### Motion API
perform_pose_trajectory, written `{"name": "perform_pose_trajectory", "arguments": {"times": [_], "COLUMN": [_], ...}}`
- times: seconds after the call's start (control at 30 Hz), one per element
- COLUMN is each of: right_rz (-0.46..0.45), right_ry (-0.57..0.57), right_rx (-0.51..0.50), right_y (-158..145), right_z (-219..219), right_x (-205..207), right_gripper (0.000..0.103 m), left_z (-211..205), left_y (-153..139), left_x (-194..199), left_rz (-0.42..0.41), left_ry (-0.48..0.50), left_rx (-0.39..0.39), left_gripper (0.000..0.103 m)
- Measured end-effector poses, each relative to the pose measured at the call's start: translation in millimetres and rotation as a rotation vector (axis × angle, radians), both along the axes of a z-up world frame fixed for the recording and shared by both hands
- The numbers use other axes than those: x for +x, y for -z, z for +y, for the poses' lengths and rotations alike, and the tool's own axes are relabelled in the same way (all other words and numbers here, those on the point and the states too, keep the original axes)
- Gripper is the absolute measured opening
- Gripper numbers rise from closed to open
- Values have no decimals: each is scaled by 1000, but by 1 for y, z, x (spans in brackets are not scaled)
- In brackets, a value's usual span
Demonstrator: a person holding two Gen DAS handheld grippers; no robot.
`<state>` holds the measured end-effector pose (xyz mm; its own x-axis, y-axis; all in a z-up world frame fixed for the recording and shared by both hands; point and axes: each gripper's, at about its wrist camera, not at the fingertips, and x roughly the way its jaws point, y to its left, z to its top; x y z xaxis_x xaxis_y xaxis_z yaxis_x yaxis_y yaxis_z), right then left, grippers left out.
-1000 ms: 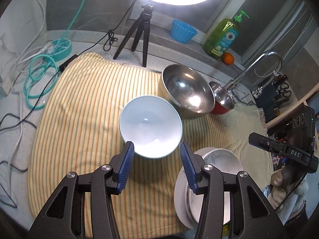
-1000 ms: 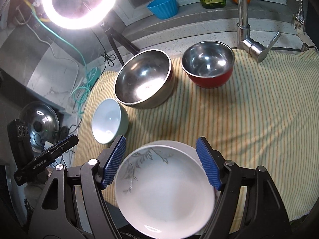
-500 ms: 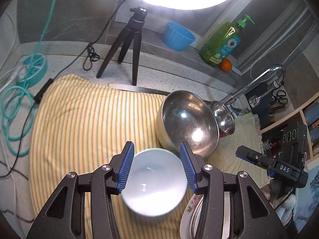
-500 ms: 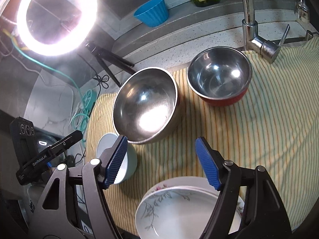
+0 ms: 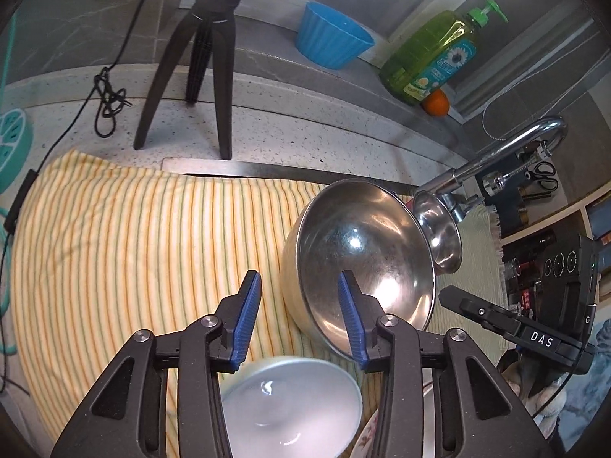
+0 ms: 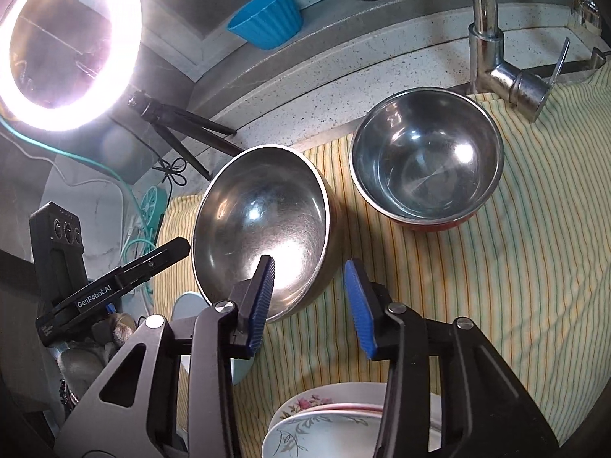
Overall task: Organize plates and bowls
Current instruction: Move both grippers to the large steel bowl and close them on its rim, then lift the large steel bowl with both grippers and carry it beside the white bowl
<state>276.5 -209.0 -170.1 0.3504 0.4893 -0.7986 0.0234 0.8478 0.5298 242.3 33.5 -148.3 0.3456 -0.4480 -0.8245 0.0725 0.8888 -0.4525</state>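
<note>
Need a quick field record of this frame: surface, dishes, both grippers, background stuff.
surface: striped cloth on the counter
large steel bowl: on the cloth, tilted
red steel bowl: upright, near the faucet
white bowl: under the left gripper, not gripped
plates: stacked at the cloth's near edge
left gripper: jaws closing, nothing between them
right gripper: jaws closing, nothing between them
background: blue cup, soap bottle, orange, tripod

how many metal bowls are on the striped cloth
2: the large plain steel bowl sits mid-cloth near the tripod; the smaller steel bowl with a red outside sits beside it by the tap. None looks hidden.
</note>
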Motion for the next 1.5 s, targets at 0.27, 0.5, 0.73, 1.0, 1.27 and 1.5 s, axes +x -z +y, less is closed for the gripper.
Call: {"name": "perform_pose_trajectory", "arguments": {"times": [0.27, 0.5, 0.73, 1.0, 1.27, 1.5], "right_rz": [24, 38, 26, -7, -61, -115], "right_ry": [-17, -33, -40, -52, -90, -163], "right_rx": [-13, -27, -40, -36, -18, 6], "right_y": [9, 16, 14, 2, -23, -48], "right_z": [5, 8, 8, 8, 14, 30], "right_x": [10, 16, 17, 15, 5, -13], "right_gripper": [26, 20, 19, 19, 19, 19], "left_z": [-8, -13, -17, -17, -7, 11], "left_y": [11, 12, 9, -2, -32, -61], "left_x": [11, 13, 12, 7, -13, -48], "left_rz": [29, 26, 11, -19, -87, -154], "left_ry": [16, 23, 14, -4, -52, -123], "left_rx": [11, 26, 41, 52, 52, 51], "left_gripper": [27, 23, 23, 23, 23, 23]}}
